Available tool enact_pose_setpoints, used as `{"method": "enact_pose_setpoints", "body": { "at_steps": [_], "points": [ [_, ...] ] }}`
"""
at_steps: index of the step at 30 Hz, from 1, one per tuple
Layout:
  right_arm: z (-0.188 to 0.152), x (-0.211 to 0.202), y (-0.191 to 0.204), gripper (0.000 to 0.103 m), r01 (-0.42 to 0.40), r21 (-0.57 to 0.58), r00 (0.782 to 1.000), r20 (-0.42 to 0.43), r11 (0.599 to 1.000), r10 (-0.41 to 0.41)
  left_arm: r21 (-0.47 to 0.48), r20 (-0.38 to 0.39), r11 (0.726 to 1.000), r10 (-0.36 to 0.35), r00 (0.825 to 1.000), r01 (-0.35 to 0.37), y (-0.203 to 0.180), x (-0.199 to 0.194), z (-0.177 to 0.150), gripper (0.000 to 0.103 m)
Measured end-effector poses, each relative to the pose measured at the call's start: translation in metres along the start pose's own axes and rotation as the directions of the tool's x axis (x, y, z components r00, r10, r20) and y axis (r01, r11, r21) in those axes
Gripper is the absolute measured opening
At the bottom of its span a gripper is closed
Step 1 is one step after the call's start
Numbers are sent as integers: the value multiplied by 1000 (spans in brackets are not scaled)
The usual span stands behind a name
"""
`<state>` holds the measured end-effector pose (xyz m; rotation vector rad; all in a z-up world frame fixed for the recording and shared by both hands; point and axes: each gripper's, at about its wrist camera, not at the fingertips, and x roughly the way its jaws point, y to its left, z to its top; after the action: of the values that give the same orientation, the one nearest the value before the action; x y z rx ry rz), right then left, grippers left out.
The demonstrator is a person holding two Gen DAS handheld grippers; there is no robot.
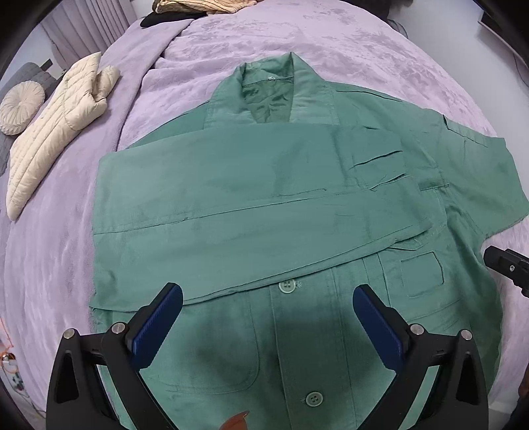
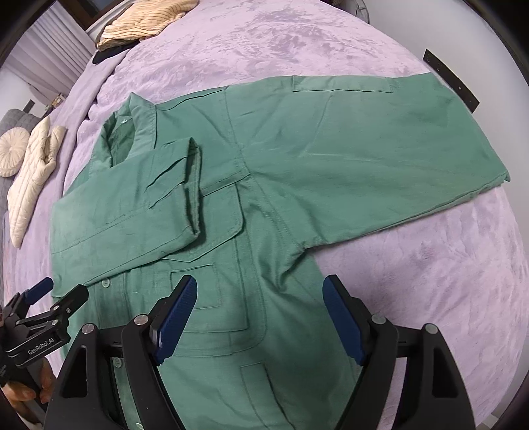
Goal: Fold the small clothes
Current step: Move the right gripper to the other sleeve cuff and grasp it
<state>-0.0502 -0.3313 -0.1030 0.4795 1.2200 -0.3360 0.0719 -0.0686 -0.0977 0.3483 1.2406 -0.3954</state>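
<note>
A green button-up shirt (image 1: pixel 264 205) lies front side up on the purple bedspread (image 1: pixel 264 43). Its left sleeve (image 1: pixel 248 185) is folded across the chest, cuff toward the right. The other sleeve (image 2: pixel 380 142) lies spread out flat to the right. My left gripper (image 1: pixel 267 297) is open and empty, hovering over the lower button placket. My right gripper (image 2: pixel 259 294) is open and empty above the shirt's lower right side near the armpit. The left gripper also shows in the right wrist view (image 2: pixel 53 294), and the right gripper's tip shows at the edge of the left wrist view (image 1: pixel 506 264).
A cream quilted jacket (image 1: pixel 56 129) lies at the left of the bed beside a round cushion (image 1: pixel 21 107). A beige striped garment (image 2: pixel 145 20) and something black lie at the far edge. A black strip (image 2: pixel 451 79) sits at the bed's right edge.
</note>
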Motion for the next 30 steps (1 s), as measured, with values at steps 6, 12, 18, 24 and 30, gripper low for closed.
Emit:
{"method": "enact_pose_setpoints", "body": {
  "at_steps": [6,12,18,24,30],
  "points": [
    [2,2,-18,82,13,2,1000,-2,1000,-13,-9,-20,1000,19,1000,-19,-18,8,5,103],
    [4,5,-38,82,8,12,1000,-6,1000,-8,4,-63,1000,-7,998,8,-36,23,7,103],
    [15,2,-90,82,-122,141,992,34,982,118,41,-68,999,-21,997,24,-63,30,10,103],
    [24,-5,-204,82,-272,442,960,187,855,209,55,-68,997,-43,997,47,-90,37,21,103],
    [30,2,-288,82,-470,609,880,379,639,285,30,-81,997,-74,994,76,-117,47,38,103]
  ]
}}
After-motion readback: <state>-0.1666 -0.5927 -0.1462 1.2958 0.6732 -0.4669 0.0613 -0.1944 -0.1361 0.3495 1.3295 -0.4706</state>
